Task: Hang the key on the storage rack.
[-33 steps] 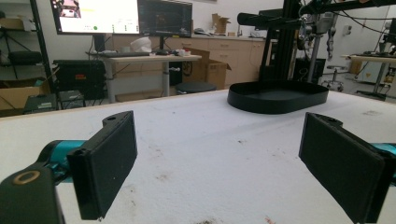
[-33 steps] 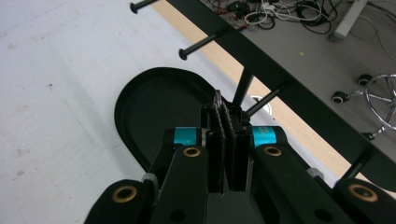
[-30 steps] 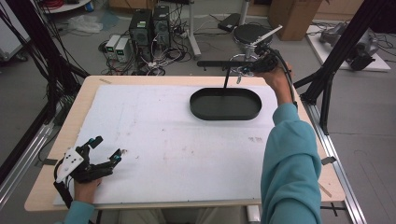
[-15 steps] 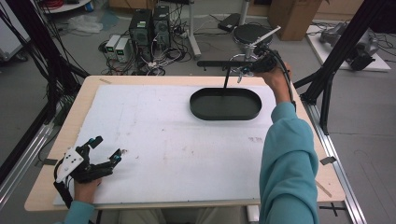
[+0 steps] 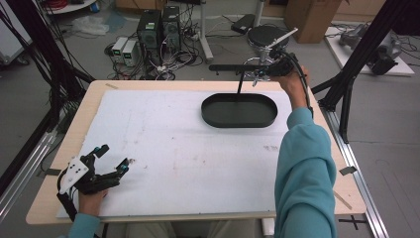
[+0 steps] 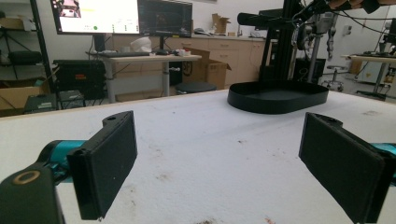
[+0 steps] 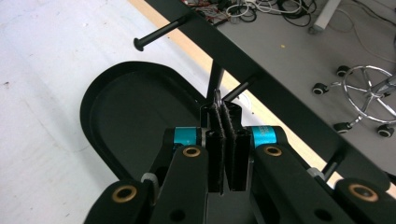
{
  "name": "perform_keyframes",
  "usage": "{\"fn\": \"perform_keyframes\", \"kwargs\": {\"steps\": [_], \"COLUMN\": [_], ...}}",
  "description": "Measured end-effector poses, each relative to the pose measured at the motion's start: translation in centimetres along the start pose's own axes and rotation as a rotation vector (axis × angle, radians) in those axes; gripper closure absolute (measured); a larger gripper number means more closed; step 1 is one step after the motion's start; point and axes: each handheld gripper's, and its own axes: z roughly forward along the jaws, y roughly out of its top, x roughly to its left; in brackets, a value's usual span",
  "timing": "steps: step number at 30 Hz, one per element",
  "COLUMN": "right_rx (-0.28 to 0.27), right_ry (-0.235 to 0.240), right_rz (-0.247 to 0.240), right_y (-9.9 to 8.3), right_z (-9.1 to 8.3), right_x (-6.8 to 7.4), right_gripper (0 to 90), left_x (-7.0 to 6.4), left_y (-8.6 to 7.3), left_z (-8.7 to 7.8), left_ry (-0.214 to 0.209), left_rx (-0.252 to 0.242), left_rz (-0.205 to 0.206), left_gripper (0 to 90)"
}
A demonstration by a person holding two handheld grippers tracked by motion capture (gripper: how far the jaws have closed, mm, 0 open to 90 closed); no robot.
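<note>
No visible change: right gripper [image 5: 265, 69] stayed raised at the stand's crossbar [image 5: 233, 67]; left gripper [image 5: 111, 161] stayed resting on the table [image 5: 198, 163].

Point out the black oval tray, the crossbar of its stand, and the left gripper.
black oval tray [image 5: 239, 120]: high view, near rim.
crossbar [image 5: 233, 67]: high view, middle of the horizontal bar.
left gripper [image 5: 115, 159]: high view, midway between its open fingertips.

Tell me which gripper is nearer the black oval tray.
Right. The right gripper is up at the crossbar of the stand, just beyond the black oval tray; the left gripper rests open at the table's near left corner, far from it.
</note>
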Motion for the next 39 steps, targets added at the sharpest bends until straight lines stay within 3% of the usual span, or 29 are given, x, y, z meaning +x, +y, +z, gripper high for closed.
{"fn": "perform_keyframes", "kwargs": {"steps": [8,14,15,16,20,22,23,24,26,31,32,34,35,36,38,39], "right_rx": [-0.003,-0.035,-0.039,-0.062,-0.148,-0.202,-0.202,-0.265,-0.306,-0.332,-0.37,-0.38,-0.426,-0.426,-0.491,-0.491], "right_ry": [-0.028,-0.06,-0.061,-0.058,-0.018,-0.022,-0.022,-0.004,0.016,0.035,0.057,0.066,0.088,0.088,0.124,0.124], "right_rz": [-0.022,-0.009,-0.004,0.025,0.085,0.101,0.101,0.096,0.098,0.072,0.058,0.053,0.028,0.028,0.007,0.007], "right_y": [0.1,0.2,0.1,0.0,0.1,0.1,0.1,-0.2,-0.6,-2.0,-3.0,-3.6,-4.9,-4.9,-7.4,-7.4], "right_z": [0.3,0.1,0.1,0.0,-0.7,-1.3,-1.3,-2.3,-3.4,-5.5,-6.4,-6.8,-7.5,-7.5,-7.9,-7.9], "right_x": [0.0,0.0,0.0,0.0,0.6,1.2,1.2,1.7,2.2,3.6,4.5,5.0,6.0,6.0,7.8,7.8], "right_gripper": [86.4,76.1,71.6,56.6,14.1,0.7,0.7,0.7,0.7,0.7,0.7,0.7,0.7,0.7,0.7,0.7], "left_x": [0.0,0.0,0.0,0.0,0.0,0.0,0.0,0.0,0.0,0.0,0.0,0.0,0.0,0.0,0.0,0.0], "left_y": [0.0,0.0,0.0,0.0,0.0,0.0,0.0,0.0,0.0,0.0,0.0,0.0,0.0,0.0,0.0,0.0], "left_z": [0.0,0.0,0.0,0.0,0.0,0.0,0.0,0.0,0.0,0.0,0.0,0.0,0.0,0.0,0.0,0.0], "left_ry": [0.0,0.0,0.0,0.0,0.001,0.001,0.001,0.0,0.002,0.002,0.001,0.001,0.001,0.001,0.002,0.003], "left_rx": [0.001,0.003,0.0,0.001,-0.001,-0.001,0.0,-0.002,-0.001,-0.002,-0.001,-0.003,-0.001,-0.003,-0.002,0.0], "left_rz": [-0.001,0.0,0.0,0.0,-0.001,0.0,-0.001,-0.001,-0.003,0.0,0.0,0.0,0.0,0.001,-0.001,-0.001], "left_gripper": [11.8,11.8,11.8,11.8,11.8,11.8,11.8,11.8,11.8,11.8,11.8,11.8,11.8,11.8,11.8,11.8]}}
